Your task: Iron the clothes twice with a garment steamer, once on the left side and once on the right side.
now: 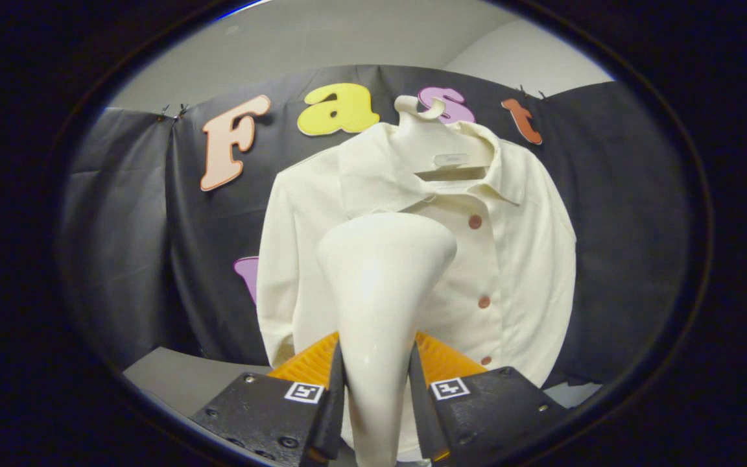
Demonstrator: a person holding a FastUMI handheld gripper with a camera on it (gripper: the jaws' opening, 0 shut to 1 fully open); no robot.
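A cream button-up shirt (516, 259) hangs on a pale hanger (425, 110) against the black cloth wall, with reddish buttons down its front. My gripper (375, 373) is shut on the handle of a white garment steamer (380, 285), both fingers pressing its sides. The steamer stands upright between the fingers, and its wide head sits in front of the shirt's left half, at chest height. Whether the head touches the fabric I cannot tell. The steamer hides the shirt's lower middle.
The black cloth wall (620, 246) stretches behind the shirt on both sides. A grey tabletop (185, 379) lies below the shirt to the left of the fingers. A white wall and ceiling rise above the cloth.
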